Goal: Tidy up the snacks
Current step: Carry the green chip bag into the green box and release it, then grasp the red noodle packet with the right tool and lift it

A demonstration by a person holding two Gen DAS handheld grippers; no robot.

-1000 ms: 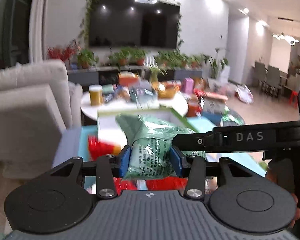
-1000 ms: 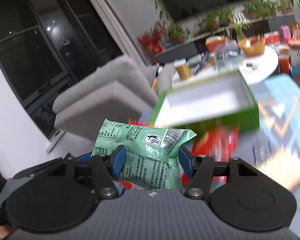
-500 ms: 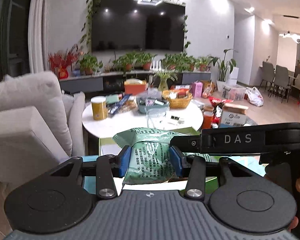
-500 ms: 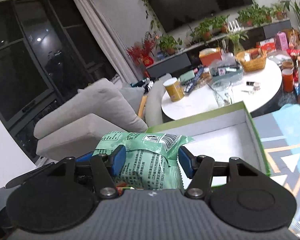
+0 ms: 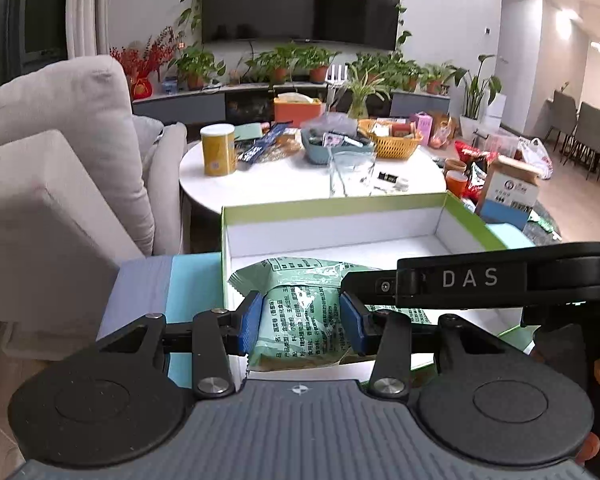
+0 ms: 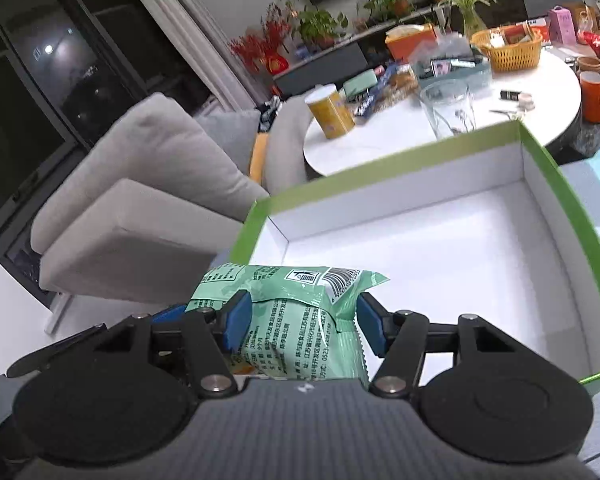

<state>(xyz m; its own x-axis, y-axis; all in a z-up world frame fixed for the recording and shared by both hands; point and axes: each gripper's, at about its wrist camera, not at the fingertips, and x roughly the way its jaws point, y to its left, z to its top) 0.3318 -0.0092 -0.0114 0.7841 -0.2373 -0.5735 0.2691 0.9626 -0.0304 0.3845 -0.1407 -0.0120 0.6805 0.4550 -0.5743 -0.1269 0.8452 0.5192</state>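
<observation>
My left gripper (image 5: 300, 322) pinches a pale green snack packet (image 5: 304, 312) between its blue pads (image 5: 249, 322), at the lower centre of the left wrist view. The packet hangs over the near left part of an open green box (image 5: 332, 213) with a white inside. Crossing the right of that view is my other tool, a black bar marked DAS (image 5: 472, 280).

In the right wrist view my right gripper (image 6: 298, 324) is clamped on a second green snack packet (image 6: 296, 320), barcode end up, at the lower centre of the frame. It sits over the near left corner of the same green box (image 6: 556, 184), whose white floor fills the right half.

Beyond the box, in the upper part of both views, stands a round white table (image 5: 280, 184) carrying a yellow canister (image 5: 218, 150), a clear glass (image 5: 352, 174) and an orange basket (image 5: 392, 142). A grey sofa (image 5: 60, 168) fills the left.
</observation>
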